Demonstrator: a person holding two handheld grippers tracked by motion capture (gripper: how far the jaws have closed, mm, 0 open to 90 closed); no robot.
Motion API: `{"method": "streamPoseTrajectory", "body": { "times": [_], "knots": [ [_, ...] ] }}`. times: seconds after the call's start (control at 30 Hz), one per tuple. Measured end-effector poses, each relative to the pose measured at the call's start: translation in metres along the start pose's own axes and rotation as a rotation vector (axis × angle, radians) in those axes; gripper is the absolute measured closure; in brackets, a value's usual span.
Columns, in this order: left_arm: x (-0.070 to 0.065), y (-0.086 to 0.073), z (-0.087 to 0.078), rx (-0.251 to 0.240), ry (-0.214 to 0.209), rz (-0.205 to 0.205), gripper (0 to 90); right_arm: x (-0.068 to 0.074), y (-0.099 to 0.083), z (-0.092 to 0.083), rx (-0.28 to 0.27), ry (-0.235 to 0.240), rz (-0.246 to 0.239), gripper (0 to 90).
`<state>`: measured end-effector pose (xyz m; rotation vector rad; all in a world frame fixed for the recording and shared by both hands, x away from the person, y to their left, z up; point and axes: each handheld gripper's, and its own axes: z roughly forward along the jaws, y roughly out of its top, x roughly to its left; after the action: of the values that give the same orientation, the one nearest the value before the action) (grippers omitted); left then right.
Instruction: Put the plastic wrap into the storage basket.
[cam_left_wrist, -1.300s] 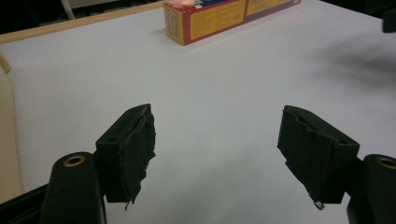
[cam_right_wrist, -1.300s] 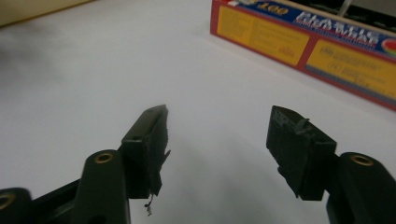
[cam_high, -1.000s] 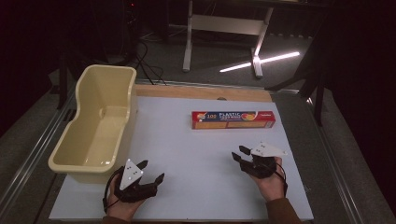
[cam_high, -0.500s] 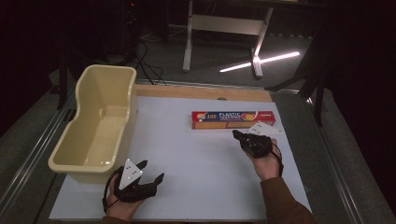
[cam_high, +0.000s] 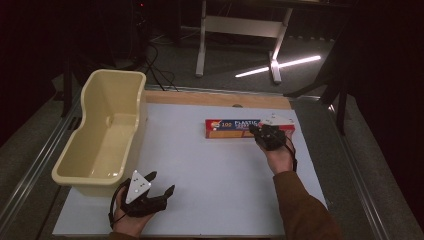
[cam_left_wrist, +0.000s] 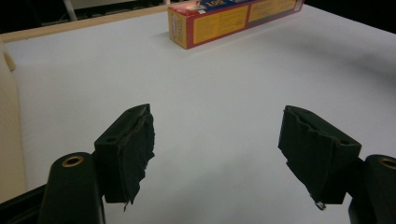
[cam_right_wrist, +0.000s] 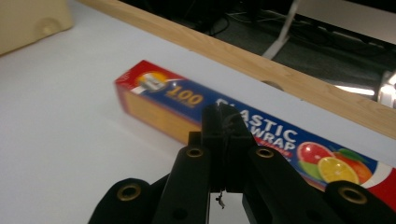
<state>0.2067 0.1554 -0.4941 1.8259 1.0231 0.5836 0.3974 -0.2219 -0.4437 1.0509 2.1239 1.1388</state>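
A long red and blue plastic wrap box (cam_high: 230, 128) lies flat on the white table, right of centre toward the far edge. My right gripper (cam_high: 257, 131) sits at the box's near side, its jaws shut together with nothing between them. In the right gripper view the shut tips (cam_right_wrist: 227, 116) stand over the box's (cam_right_wrist: 159, 100) printed top; whether they touch it I cannot tell. My left gripper (cam_high: 161, 182) rests open near the table's front left. Its jaws (cam_left_wrist: 217, 140) stand wide over bare table, with the box (cam_left_wrist: 224, 21) far ahead.
A deep cream plastic tub (cam_high: 112, 80) stands along the table's left side, just beyond the left gripper. A wooden strip (cam_high: 215, 99) runs along the far edge of the table (cam_high: 210, 170). Dark floor and metal stand legs lie beyond.
The right hand has moved forward from the near right of the table up to the box, and its jaws have gone from open to shut. The left hand has stayed put.
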Motion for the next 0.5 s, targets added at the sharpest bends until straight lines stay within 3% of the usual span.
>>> {"method": "streamPoseTrajectory", "body": {
  "times": [0.1,0.27,0.5],
  "knots": [
    [0.000,0.000,0.000,-0.001,0.000,0.000,26.6,-0.002,0.001,0.002,0.004,-0.008,0.003,89.9],
    [0.000,0.000,0.000,-0.003,-0.004,-0.001,26.6,-0.020,0.009,0.015,-0.024,-0.024,0.062,89.9],
    [-0.001,0.000,0.000,-0.006,-0.007,-0.001,26.6,-0.037,0.012,0.035,-0.013,-0.063,0.119,89.9]
  ]
}}
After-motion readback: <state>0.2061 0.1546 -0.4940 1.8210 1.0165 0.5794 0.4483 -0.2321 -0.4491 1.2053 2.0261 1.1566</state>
